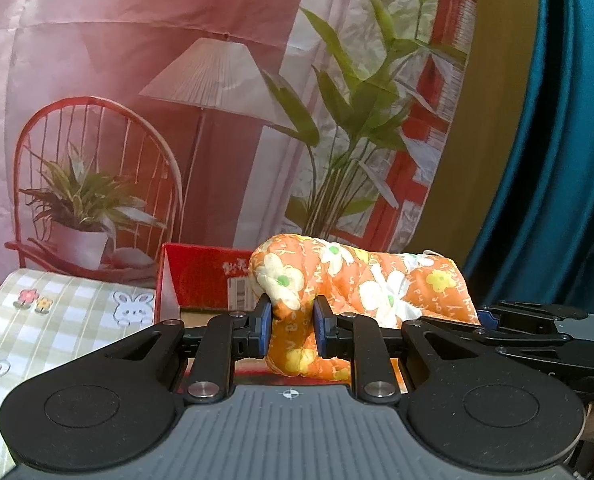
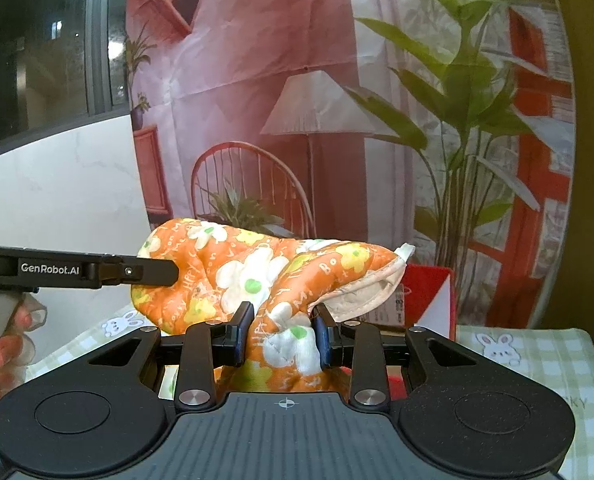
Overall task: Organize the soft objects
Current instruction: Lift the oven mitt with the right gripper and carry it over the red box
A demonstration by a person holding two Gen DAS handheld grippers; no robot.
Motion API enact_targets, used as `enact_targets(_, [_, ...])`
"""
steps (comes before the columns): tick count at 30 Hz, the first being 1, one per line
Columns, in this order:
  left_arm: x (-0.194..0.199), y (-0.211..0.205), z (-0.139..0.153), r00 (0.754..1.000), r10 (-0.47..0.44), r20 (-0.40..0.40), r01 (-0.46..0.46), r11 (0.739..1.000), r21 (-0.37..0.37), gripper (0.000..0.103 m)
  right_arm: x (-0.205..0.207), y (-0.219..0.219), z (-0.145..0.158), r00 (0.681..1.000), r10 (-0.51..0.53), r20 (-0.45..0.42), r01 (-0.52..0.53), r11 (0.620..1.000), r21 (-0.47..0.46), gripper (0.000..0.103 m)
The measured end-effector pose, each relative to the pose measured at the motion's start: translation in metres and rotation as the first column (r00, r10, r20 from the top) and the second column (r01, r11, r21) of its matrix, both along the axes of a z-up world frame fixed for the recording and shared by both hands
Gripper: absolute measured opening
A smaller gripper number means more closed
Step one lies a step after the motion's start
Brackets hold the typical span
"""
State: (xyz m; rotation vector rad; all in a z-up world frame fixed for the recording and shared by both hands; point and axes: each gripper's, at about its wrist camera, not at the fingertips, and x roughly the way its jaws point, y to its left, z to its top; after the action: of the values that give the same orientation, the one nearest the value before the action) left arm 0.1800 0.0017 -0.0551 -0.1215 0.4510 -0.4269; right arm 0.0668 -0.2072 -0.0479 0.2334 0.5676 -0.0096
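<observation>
Checked cloth below; both tongs pinch orange quilt, lengthwise left-right.

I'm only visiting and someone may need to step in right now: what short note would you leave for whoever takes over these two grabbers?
Left hand-held gripper: shut on the orange floral quilted cloth.
Right hand-held gripper: shut on the same cloth, at another fold.
The cloth hangs bunched between them, held above the open red box, which stands on the checked bunny tablecloth.
Done: cloth picked up with both grippers.
Left: probably lower it into the box and release. The box's contents are not visible.
</observation>
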Motion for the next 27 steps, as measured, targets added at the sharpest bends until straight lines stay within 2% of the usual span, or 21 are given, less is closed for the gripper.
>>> enact_targets(5, [0.04,-0.011,0.003,1.0,0.011,-0.02,-0.011,1.0,0.02,0.022,0.038,-0.02,-0.007,0.998,0.042,-0.042,-0.044,0.998,-0.052,0.029])
enact_targets(10, [0.081,-0.023,-0.003,0.999,0.03,-0.043,-0.027,0.997,0.074,0.022,0.081,-0.035,-0.028,0.992,0.05,-0.12,-0.06,0.995,-0.083,0.029])
enact_targets(13, [0.106,-0.024,-0.013,0.994,0.049,-0.101,-0.039,0.995,0.097,0.022,0.105,-0.041,-0.044,0.984,0.049,-0.171,-0.065,0.994,-0.091,0.029])
enact_targets(19, [0.141,-0.02,-0.037,0.983,0.061,-0.17,-0.044,0.994,0.1,0.022,0.144,-0.053,-0.076,0.964,0.04,-0.263,-0.061,0.996,-0.072,0.029])
enact_targets(27, [0.165,-0.021,-0.062,0.97,0.072,-0.231,-0.037,0.987,0.154,0.022,0.179,-0.062,-0.115,0.928,0.021,-0.371,-0.032,0.999,-0.024,0.029])
